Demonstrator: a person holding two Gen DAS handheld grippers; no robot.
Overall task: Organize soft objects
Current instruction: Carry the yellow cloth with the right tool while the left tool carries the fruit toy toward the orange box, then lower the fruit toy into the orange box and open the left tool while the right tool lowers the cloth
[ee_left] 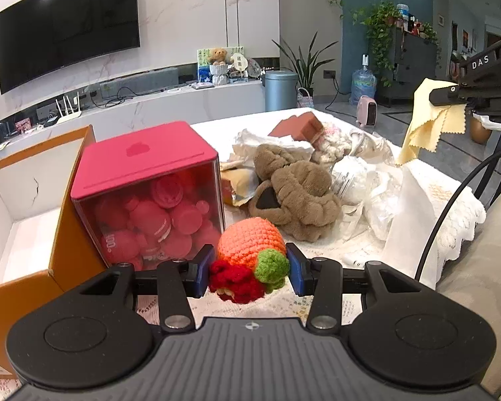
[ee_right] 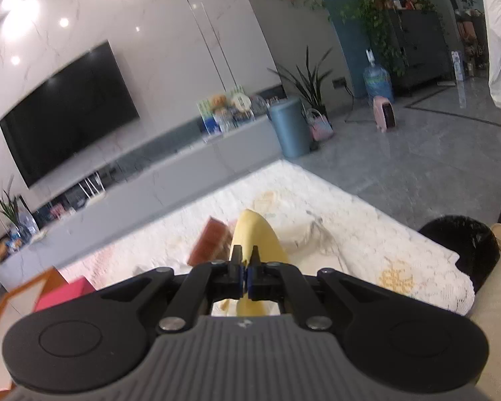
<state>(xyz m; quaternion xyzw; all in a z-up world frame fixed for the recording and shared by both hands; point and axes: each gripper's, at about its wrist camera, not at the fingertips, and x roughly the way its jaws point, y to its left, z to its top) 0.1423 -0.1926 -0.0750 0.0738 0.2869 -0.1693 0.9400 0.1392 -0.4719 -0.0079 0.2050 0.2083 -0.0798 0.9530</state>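
Plainly, the sorting is at an early stage: the orange cardboard box (ee_left: 26,200), left of the left tool (ee_left: 248,269), shows a bare white floor where visible, and the red-lidded clear cube (ee_left: 147,197) of red toys stands just beside it, touching its wall. The left tool holds the crocheted fruit toy (ee_left: 247,250) between its blue pads at a middling width, low over the worktop (ee_left: 427,193), the toy's orange body projecting ahead of the fingertips. Ahead and to the right of that tool a heap remains unsorted: a brown plush (ee_left: 297,187), white wrappings (ee_left: 367,180), a knitted pale piece and a brown block (ee_left: 304,127). Farther right, the right tool (ee_right: 245,267) is clamped fully shut on the yellow cloth (ee_left: 431,117), which hangs free from its tips, clear of the heap. Judged remaining: both held items need placing, then the heap.
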